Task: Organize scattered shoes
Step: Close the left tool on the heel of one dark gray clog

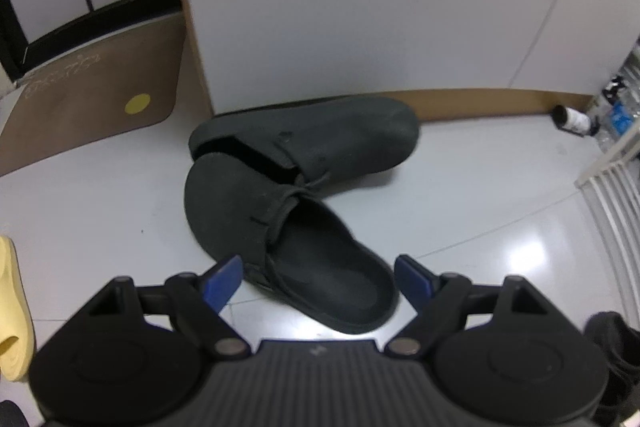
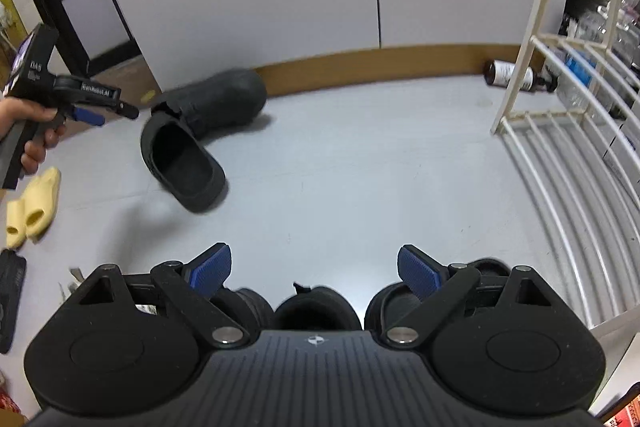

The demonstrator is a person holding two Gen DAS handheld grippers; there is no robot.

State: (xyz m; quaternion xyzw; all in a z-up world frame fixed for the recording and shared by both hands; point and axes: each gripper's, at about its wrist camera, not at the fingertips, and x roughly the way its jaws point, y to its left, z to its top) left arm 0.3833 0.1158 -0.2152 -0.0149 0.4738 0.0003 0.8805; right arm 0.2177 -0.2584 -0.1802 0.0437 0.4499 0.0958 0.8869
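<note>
Lying on the pale tiled floor (image 1: 480, 187) against the white wall panel (image 1: 360, 7), two dark grey clogs (image 1: 280, 187) make a loose V, touching where their uppers meet. The far clog (image 1: 320, 139) runs along the brown baseboard (image 1: 480, 99), toe toward 3 o'clock in the left wrist view; the near clog (image 1: 304, 251) angles toward the camera, its open heel at about 5 o'clock and its matte, suede-like upper showing a thin lace or stitch across the throat. The left gripper (image 1: 318, 277) hangs just over that heel, its blue-padded fingers (image 1: 224, 279) spread wide on either side of it without pressing on it. In the right wrist view the same pair sits at about 10 o'clock, with a hand (image 2: 32, 131) holding the left gripper beside it. The right gripper (image 2: 316, 271) is likewise spread and holds nothing, over black shoes (image 2: 316, 307) at the bottom edge. Pale yellow slides (image 2: 32, 211) lie at 9 o'clock, and a white wire rack (image 2: 580, 147) stands at 3 o'clock.
</note>
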